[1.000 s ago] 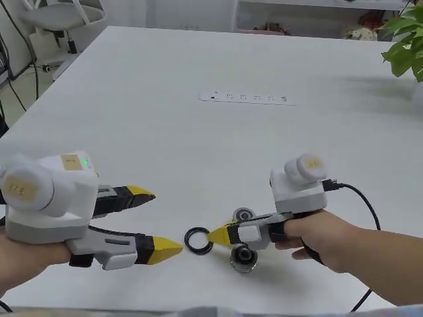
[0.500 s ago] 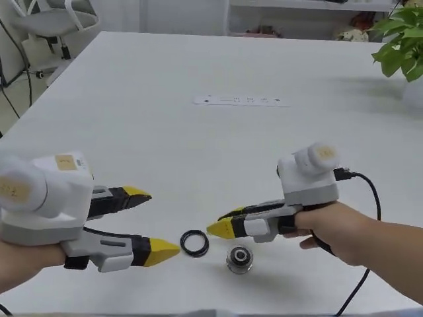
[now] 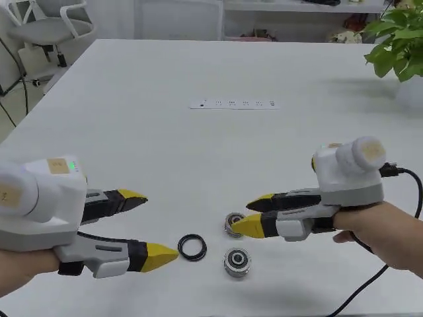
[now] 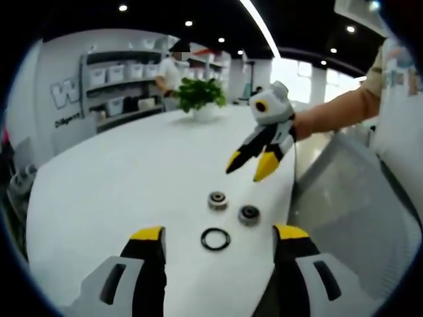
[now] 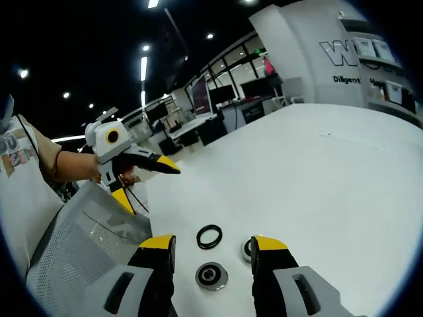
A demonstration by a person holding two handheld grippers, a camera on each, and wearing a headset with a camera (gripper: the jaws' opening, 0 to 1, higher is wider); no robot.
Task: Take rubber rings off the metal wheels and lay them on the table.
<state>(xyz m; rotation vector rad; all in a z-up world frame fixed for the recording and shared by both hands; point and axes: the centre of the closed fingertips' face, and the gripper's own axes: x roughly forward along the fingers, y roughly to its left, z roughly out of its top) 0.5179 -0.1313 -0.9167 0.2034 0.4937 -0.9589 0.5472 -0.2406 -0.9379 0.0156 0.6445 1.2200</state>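
Near the table's (image 3: 198,145) front edge, the left gripper (image 3: 157,224) hovers with its jaws spread wide and empty. Just right of its lower tip, one rubber ring (image 3: 192,247) lies flat on the table, free of both metal wheels (image 3: 237,261). The right gripper (image 3: 246,213) hangs above them — jaws parted, holding nothing. In the head view its lower tip covers part of the farther wheel (image 3: 231,223), while the left gripper view shows both wheels whole and apart. Beyond, bare tabletop runs to a power strip (image 3: 231,104) farther back.
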